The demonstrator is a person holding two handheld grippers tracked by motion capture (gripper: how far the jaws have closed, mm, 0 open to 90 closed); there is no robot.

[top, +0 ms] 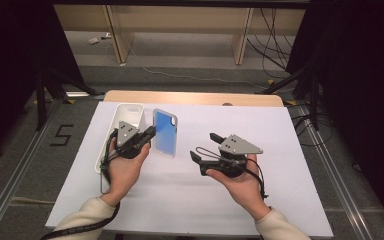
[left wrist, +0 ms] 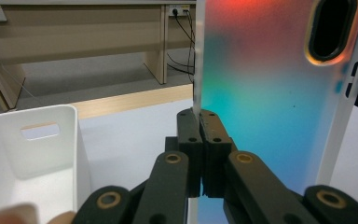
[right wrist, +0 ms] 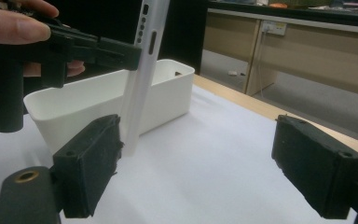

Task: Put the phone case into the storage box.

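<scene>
A phone case (top: pixel 165 132) with a white rim and a translucent blue back stands nearly upright over the white sheet, just right of a white bin (top: pixel 125 111). My left gripper (top: pixel 151 132) is shut on the case's edge. In the left gripper view the jaws (left wrist: pixel 199 116) pinch the rim of the case (left wrist: pixel 270 93), whose back glows blue to red around an oval camera hole. My right gripper (top: pixel 204 146) sits at mid-table, open and holding nothing. The right gripper view looks between its spread jaws (right wrist: pixel 200 158) at the tilted case (right wrist: pixel 142 79), whose lower end is at the sheet.
The long white bin (right wrist: pixel 102 100) lies lengthwise at the sheet's left side; its inside looks bare in the left gripper view (left wrist: pixel 51 140). The white sheet (top: pixel 260 120) covers a wooden table. Beyond are the floor, wooden furniture legs and cables.
</scene>
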